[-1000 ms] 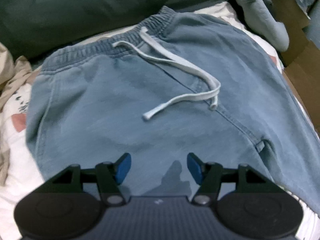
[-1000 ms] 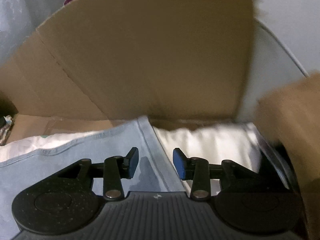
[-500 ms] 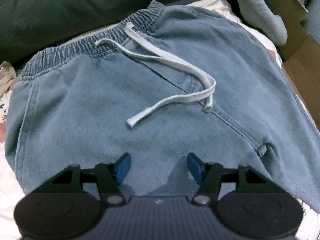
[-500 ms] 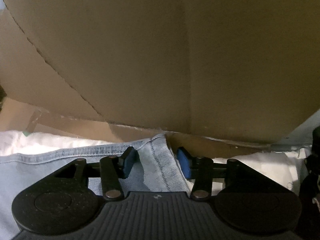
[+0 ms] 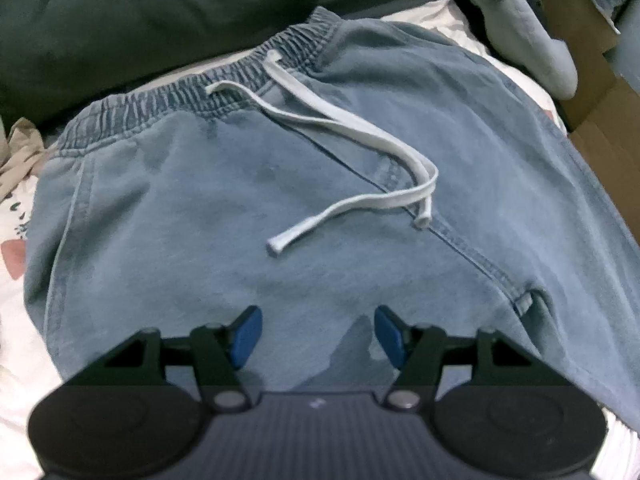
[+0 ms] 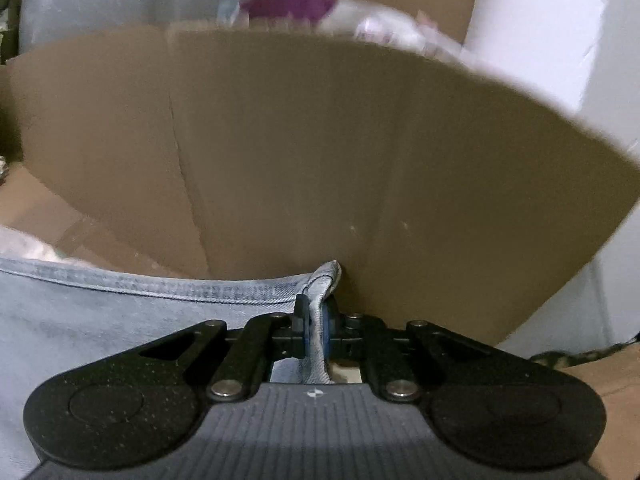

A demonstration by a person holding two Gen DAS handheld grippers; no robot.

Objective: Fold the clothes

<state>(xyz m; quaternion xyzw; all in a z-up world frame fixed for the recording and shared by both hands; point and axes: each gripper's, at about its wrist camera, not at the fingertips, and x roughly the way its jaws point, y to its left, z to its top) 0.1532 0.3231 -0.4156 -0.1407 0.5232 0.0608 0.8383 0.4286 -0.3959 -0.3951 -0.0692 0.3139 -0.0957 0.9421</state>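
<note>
Light blue denim pants lie spread on a white bedsheet, elastic waistband at the far side, a white drawstring trailing across the front. My left gripper hovers over the lower part of the pants, jaws open, nothing between the blue pads. In the right wrist view the pants' hem runs across the left, and its corner sticks up between the pads. My right gripper is shut on that hem corner.
A dark green pillow or blanket lies behind the waistband. A pale blue plush toy and cardboard sit at the right. A large cardboard box flap stands close in front of the right gripper, with a white wall behind.
The right gripper's jaws closed on the hem corner that lay between them, and the view lifted and rolled so more of the box top shows. The left gripper stayed open.
</note>
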